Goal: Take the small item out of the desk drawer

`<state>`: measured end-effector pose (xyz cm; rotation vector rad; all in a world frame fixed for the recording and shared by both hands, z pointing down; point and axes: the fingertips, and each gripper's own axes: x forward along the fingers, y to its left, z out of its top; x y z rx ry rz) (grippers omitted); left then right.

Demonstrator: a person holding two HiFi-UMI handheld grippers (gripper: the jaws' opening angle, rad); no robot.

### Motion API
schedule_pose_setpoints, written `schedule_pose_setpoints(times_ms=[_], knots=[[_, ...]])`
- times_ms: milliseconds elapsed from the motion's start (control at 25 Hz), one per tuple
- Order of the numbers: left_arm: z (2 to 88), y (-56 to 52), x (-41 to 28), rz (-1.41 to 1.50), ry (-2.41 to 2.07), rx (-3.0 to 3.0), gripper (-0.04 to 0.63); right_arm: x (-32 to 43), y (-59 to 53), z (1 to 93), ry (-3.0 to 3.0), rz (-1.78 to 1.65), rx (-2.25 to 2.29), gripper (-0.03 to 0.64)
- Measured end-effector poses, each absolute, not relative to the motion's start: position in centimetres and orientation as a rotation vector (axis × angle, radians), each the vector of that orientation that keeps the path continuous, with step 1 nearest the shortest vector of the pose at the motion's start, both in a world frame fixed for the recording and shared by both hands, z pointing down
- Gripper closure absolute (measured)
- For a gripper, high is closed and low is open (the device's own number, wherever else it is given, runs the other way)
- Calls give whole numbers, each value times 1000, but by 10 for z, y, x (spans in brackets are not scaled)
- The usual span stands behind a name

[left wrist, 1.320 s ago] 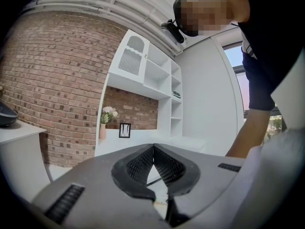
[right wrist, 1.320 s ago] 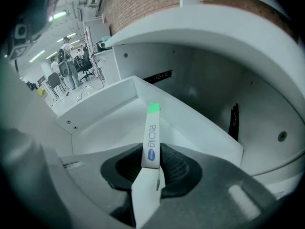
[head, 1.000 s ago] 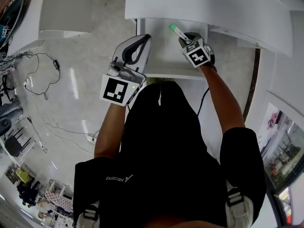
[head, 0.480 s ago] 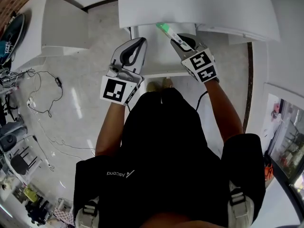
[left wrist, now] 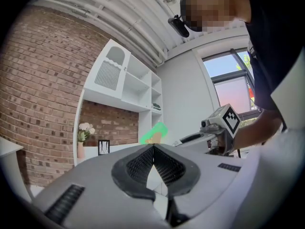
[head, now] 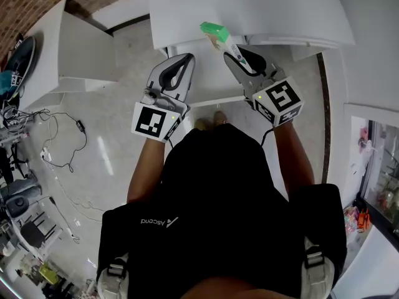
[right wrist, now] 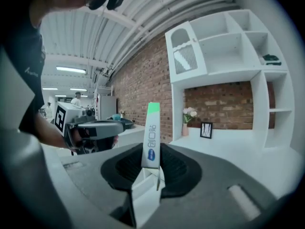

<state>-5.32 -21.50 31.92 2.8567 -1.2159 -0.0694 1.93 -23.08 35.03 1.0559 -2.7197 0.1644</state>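
Note:
The small item [head: 215,35], a slim white box with a green end, sticks up from my right gripper [head: 235,56], which is shut on its lower end. It hangs above the desk's front edge, over the open white drawer [head: 215,99]. The right gripper view shows the box [right wrist: 152,132] upright between the pads of that gripper [right wrist: 151,150]. My left gripper [head: 184,60] hovers at the drawer's left side, shut and holding nothing. Its pads [left wrist: 143,163] meet at the tip in the left gripper view, with the green end of the box [left wrist: 153,133] behind them.
The white desk top [head: 268,8] runs across the top. A white side unit [head: 81,55] stands to the left, and cables [head: 56,148] lie on the floor. On the desk are white shelves [right wrist: 228,56], a flower vase [right wrist: 189,114] and a small frame [right wrist: 206,129] before a brick wall.
My right gripper has drawn back and risen with the box, whose green end now points over the desk edge. The left gripper has stayed about where it was.

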Motion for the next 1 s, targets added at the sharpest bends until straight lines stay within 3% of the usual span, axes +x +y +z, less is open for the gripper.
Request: schedule_pose_setpoints(times_ms=[400,1000], knots=[[267,-212,-18,-154,-1143,2971,597,43,-210,274,-2960,96,1143,522],[259,-185,-1,-169,-1150,2990,597,68,-177,264,-3039,101,1162,523]])
